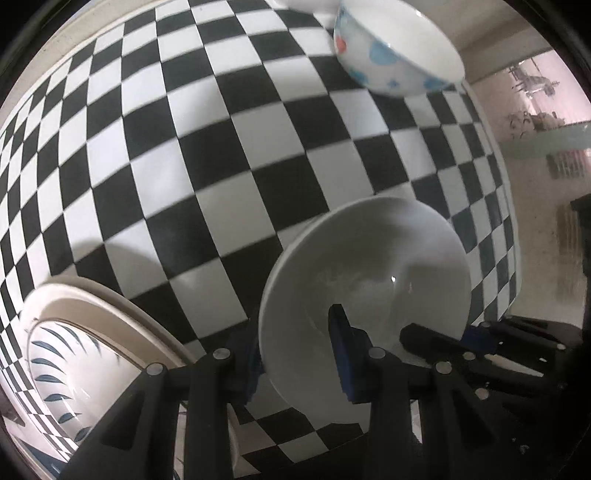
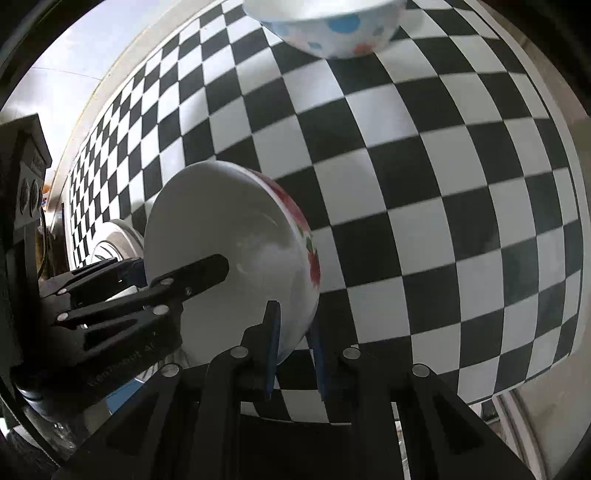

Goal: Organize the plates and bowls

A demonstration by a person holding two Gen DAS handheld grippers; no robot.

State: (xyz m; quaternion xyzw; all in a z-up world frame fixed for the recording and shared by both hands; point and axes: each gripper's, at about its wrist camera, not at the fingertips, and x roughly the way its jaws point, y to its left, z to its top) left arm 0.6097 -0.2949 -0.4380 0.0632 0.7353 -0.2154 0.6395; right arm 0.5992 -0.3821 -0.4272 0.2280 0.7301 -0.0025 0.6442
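Both grippers hold one white bowl with a red flower pattern outside, lifted and tilted above the checkered table. My left gripper is shut on its rim, one blue pad inside the bowl. My right gripper is shut on the opposite rim. Each gripper shows in the other's view. A white bowl with blue and red dots stands at the far side of the table. A plate with blue leaf marks lies on the left.
The black-and-white checkered tablecloth covers the table. The table's edge runs along the right with floor beyond. A dark appliance stands at the left in the right wrist view.
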